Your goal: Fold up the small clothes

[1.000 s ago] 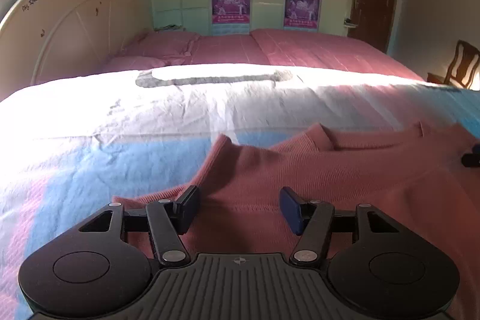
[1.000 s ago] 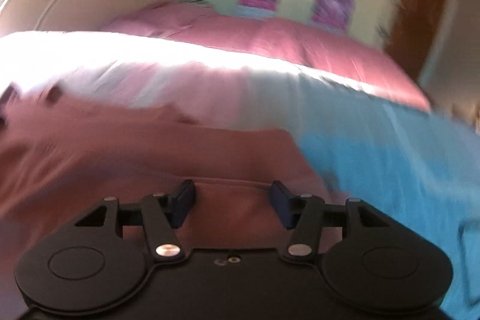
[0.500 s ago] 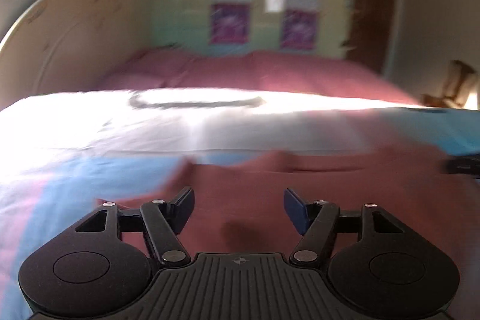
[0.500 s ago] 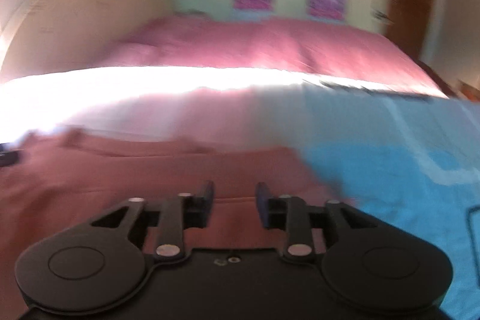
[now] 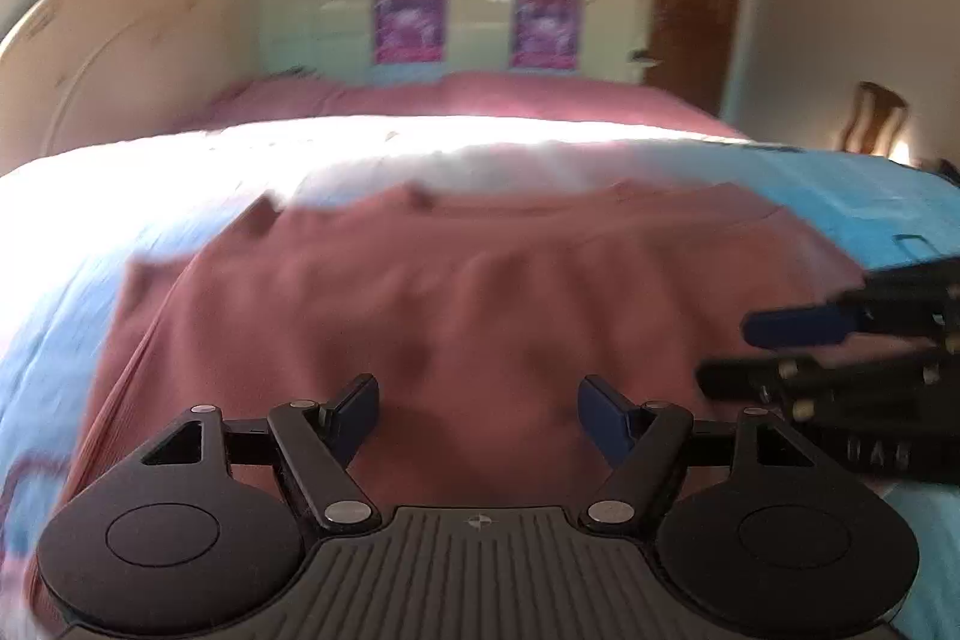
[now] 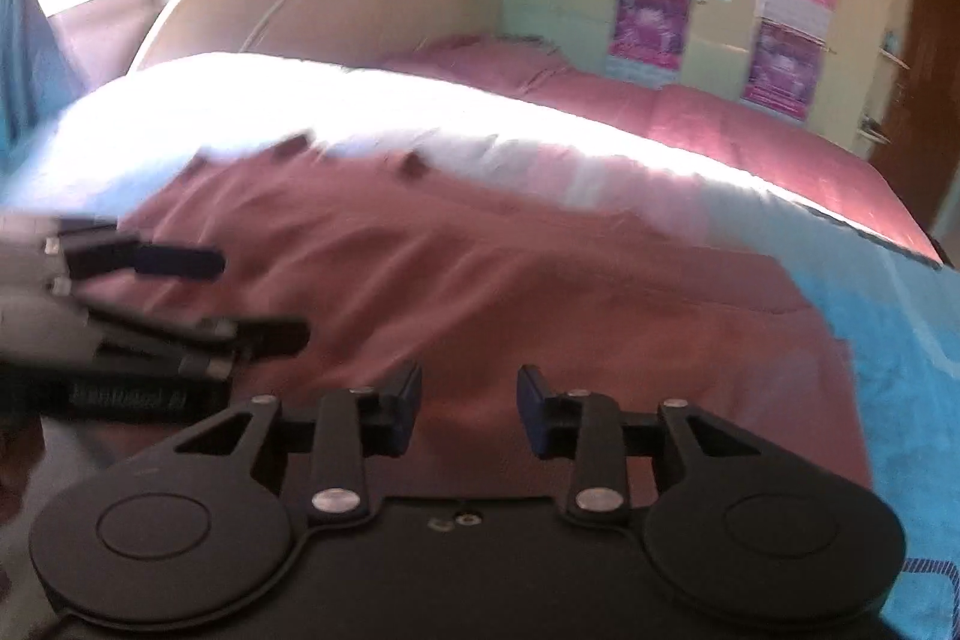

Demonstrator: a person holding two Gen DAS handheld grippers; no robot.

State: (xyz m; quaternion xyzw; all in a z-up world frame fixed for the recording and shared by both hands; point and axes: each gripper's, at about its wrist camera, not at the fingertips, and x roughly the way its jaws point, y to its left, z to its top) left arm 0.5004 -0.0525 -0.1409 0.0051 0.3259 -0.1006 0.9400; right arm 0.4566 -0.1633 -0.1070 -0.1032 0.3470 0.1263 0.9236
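the left gripper (image 5: 479,412) has its fingers (image 5: 354,403) spread wide with nothing between them. the right gripper (image 6: 468,400) is also parted, its fingers (image 6: 534,409) set closer together, and holds nothing. the two grippers sit close side by side, each showing at the edge of the other's view, both angled forward and slightly downward.

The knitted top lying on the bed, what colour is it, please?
Dusty pink knitted top; clearest in the left wrist view.
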